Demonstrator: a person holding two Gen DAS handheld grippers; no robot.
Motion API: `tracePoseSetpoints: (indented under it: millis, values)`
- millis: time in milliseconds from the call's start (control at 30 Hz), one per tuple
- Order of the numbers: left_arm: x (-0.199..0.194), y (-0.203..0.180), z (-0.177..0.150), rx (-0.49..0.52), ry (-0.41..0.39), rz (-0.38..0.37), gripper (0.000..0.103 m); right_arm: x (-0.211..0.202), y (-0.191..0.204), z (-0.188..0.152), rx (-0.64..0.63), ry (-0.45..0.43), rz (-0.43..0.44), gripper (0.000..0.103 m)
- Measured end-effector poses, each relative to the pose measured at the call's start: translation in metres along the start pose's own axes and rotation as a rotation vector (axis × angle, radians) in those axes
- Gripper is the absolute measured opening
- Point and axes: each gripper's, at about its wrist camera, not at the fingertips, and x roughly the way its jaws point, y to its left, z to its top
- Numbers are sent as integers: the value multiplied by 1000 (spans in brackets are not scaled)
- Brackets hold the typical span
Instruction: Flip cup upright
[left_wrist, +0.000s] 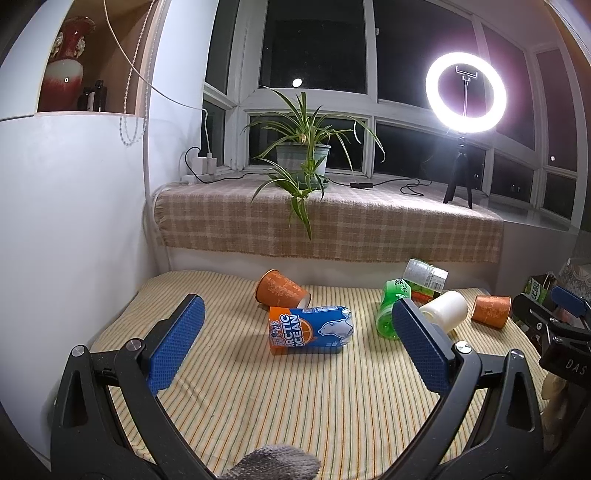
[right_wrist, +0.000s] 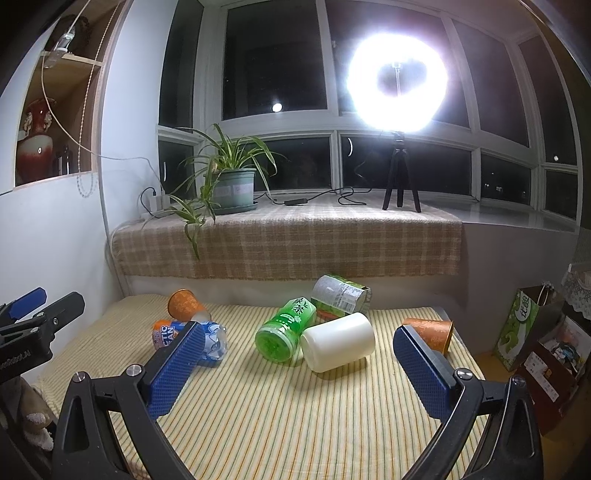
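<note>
The left gripper (left_wrist: 297, 326) stands wide open over the striped table (left_wrist: 258, 406), holding nothing. The right gripper (right_wrist: 299, 356) is likewise spread wide and empty.

Between the left gripper's pads lies a blue and orange can (left_wrist: 310, 329) on its side, reading "ARCTIC OCEAN" with a polar bear. Touching it behind lies an orange cup (left_wrist: 281, 289) on its side, pale script on it too small to read.

Ahead of the right gripper a white cup (right_wrist: 338, 347) lies on its side, its mouth hidden. Against it lies a green bottle (right_wrist: 286, 326) with Chinese characters, its base toward the camera. Behind that lies a clear bottle (right_wrist: 341, 293) with a fine-print label I cannot read. A second orange cup (right_wrist: 430, 332) sits mouth-down at the table's right edge, just past the right pad.

Count: two orange cups, one white cup, two bottles, one can. Nothing can be seen inside any of them.

Beyond, a potted plant (left_wrist: 303, 157) and a ring light (left_wrist: 465, 92) stand on the checked windowsill.
</note>
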Motion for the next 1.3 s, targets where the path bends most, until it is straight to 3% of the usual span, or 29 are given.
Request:
tracePoseSetpoints:
  millis: [700, 1167, 1300]
  values:
    - [3, -2, -4, 26, 13, -19, 103, 6, -5, -4, 26, 24, 10, 103]
    - [47, 22, -3, 152, 187, -145, 103, 19, -19, -20, 78, 90, 25, 103]
    - [56, 38, -6, 134, 224, -133, 103, 35, -7, -15, -11, 125, 86, 103]
